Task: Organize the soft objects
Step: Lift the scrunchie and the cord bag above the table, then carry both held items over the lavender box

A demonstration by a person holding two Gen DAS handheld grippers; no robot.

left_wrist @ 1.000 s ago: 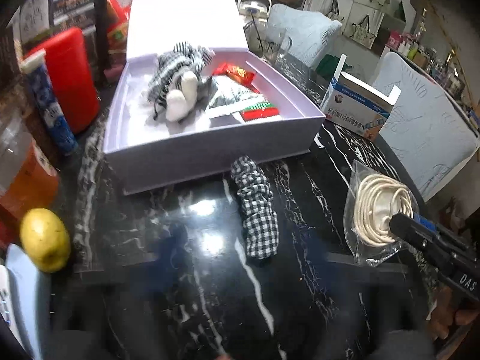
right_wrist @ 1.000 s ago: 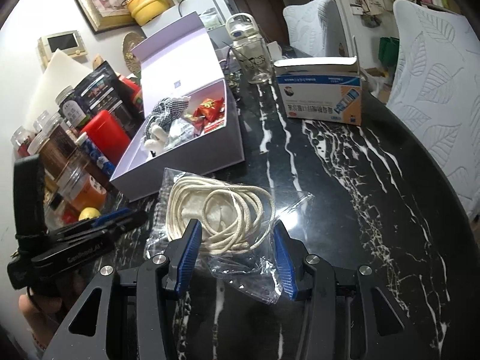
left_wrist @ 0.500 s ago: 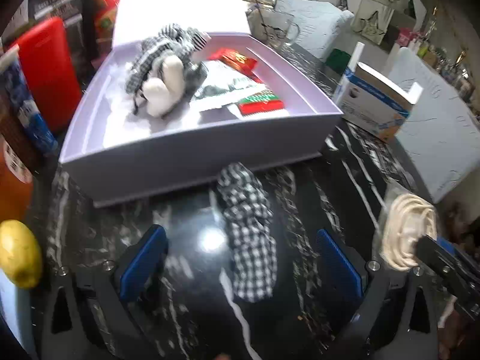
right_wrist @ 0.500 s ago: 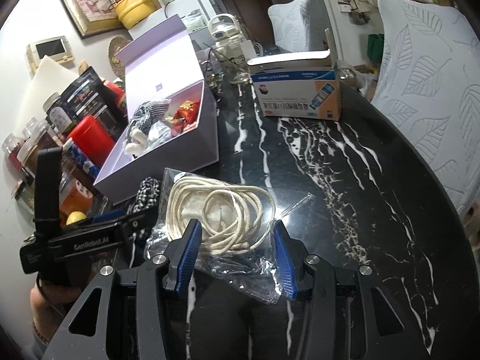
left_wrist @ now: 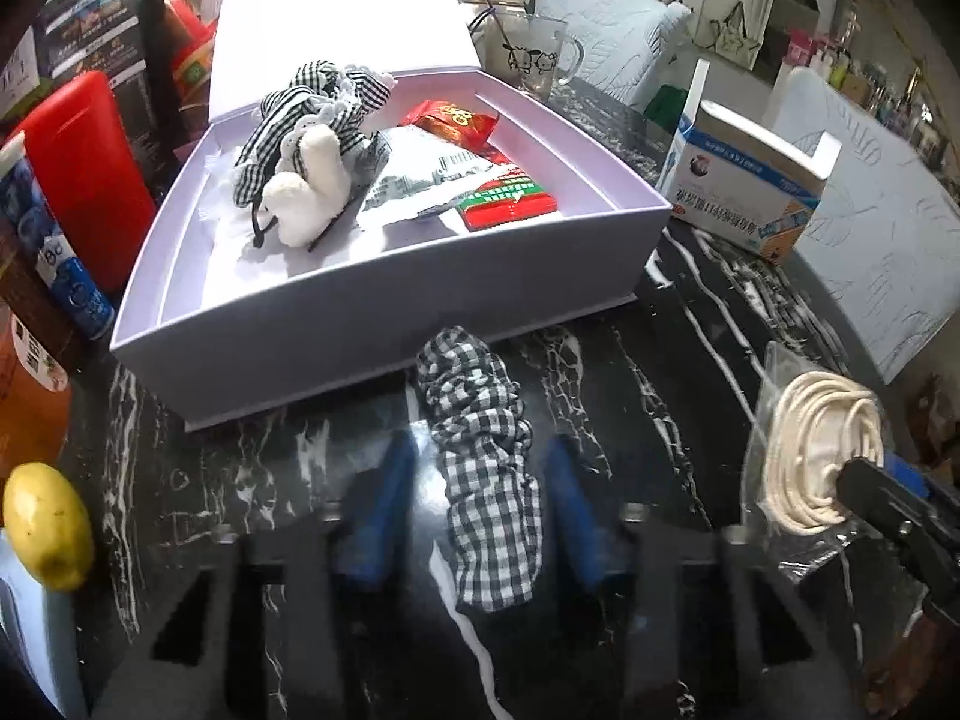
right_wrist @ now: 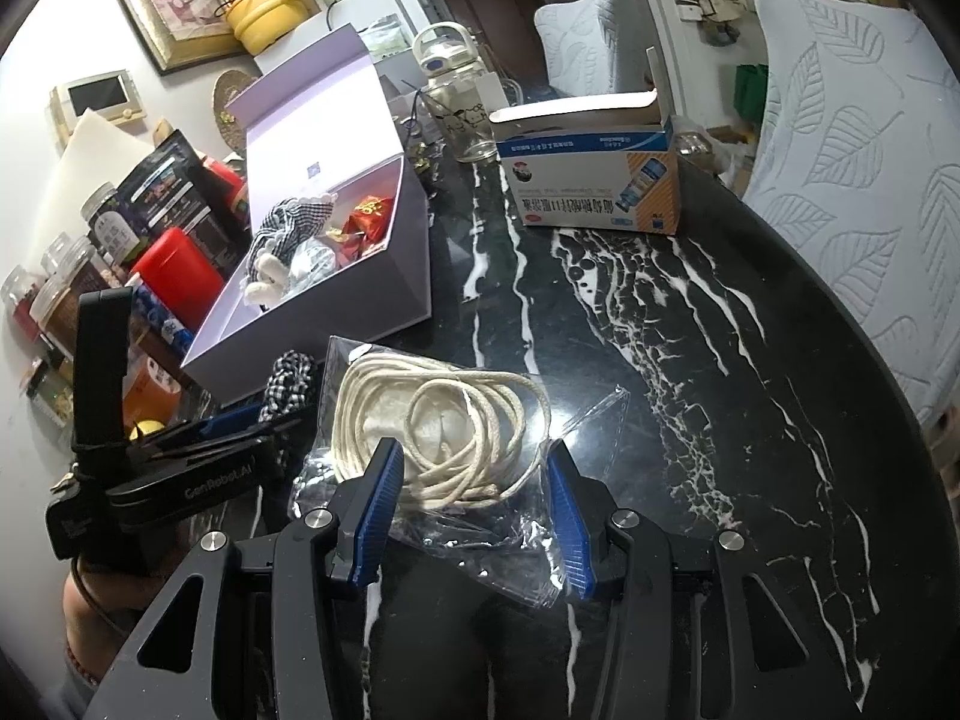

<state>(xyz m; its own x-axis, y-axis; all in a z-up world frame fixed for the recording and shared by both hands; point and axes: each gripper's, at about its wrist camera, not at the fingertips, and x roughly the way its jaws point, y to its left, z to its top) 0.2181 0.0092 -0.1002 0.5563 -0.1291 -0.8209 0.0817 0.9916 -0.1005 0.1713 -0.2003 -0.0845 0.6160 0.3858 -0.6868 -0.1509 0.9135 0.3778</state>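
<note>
From the left wrist, the left gripper (left_wrist: 477, 504), its blue pads blurred, is closing around the checked scrunchie (left_wrist: 480, 468) beside the lilac box (left_wrist: 384, 294); from the right wrist, the right gripper (right_wrist: 471, 513) pinches the bagged rope (right_wrist: 438, 426), its bag's lower edge crumpled out of sight.

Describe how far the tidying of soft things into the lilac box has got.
Done: a plush toy and snack packets lie in the lilac box. In hand: the left gripper is closing around the checked scrunchie on the table; the right gripper holds the bagged rope. Left: boxing both.
</note>
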